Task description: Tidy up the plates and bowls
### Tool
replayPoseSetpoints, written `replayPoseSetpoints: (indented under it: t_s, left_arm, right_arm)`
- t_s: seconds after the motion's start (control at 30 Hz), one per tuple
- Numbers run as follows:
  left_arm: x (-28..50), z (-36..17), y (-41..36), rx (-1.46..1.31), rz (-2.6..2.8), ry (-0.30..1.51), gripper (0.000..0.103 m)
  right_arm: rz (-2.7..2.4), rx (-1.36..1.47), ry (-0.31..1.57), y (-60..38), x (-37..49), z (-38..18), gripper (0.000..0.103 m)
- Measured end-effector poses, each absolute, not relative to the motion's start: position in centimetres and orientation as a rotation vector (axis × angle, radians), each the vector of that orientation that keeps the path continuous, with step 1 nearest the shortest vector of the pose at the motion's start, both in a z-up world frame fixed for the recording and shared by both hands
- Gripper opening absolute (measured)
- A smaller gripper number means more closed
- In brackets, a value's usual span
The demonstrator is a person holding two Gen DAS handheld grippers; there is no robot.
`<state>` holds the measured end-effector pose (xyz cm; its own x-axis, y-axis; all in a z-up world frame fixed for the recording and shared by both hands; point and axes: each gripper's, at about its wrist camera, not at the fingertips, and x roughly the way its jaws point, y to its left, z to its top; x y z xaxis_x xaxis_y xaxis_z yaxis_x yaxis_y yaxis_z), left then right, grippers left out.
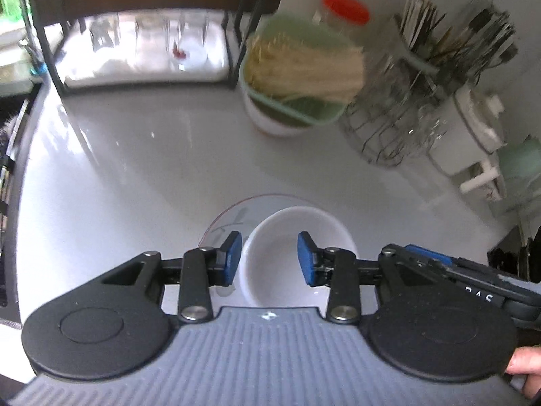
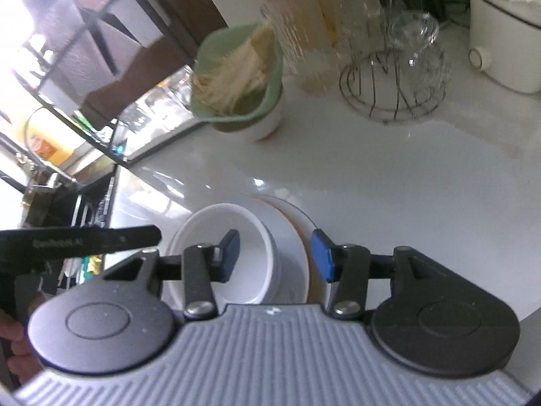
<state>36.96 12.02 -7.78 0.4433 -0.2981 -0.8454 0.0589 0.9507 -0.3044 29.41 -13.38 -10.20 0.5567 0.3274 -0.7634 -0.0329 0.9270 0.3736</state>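
Left hand-held gripper (image 1: 269, 257) open above white bowl (image 1: 287, 237), bowl on plate (image 1: 230, 218).

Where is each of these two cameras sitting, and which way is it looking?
Left wrist view: rides the left gripper, looking down past its open blue pads at the white bowl on a plate; a fingertip shows.
Right wrist view: rides the right gripper, looking down at the bowl from its other side; a hand shows.
Both share the bowl, plate, green basket and white counter.
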Motion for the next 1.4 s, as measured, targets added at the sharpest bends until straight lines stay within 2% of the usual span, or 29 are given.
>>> replayPoseSetpoints:
  t_s: [0.33, 0.6, 1.4]
  left_arm:
    - [30.9, -0.7, 10.9, -0.216, -0.190, 0.905, 0.053]
    - [23.9, 2.9, 9.1, -0.167, -0.166, 0.770, 0.054]
    - [5.9, 2.3, 7.8, -0.160, -0.099, 0.636, 0.054]
  right_arm:
    - [0.287, 0.278, 0.784, -15.1, 24.7, -4.1, 0.050]
    - [0.304, 0.222, 0.642, -16.5, 19.5, -0.5, 0.051]
    - [0.284, 0.151, 0.501, -18.0, 4.8, -1.3, 0.051]
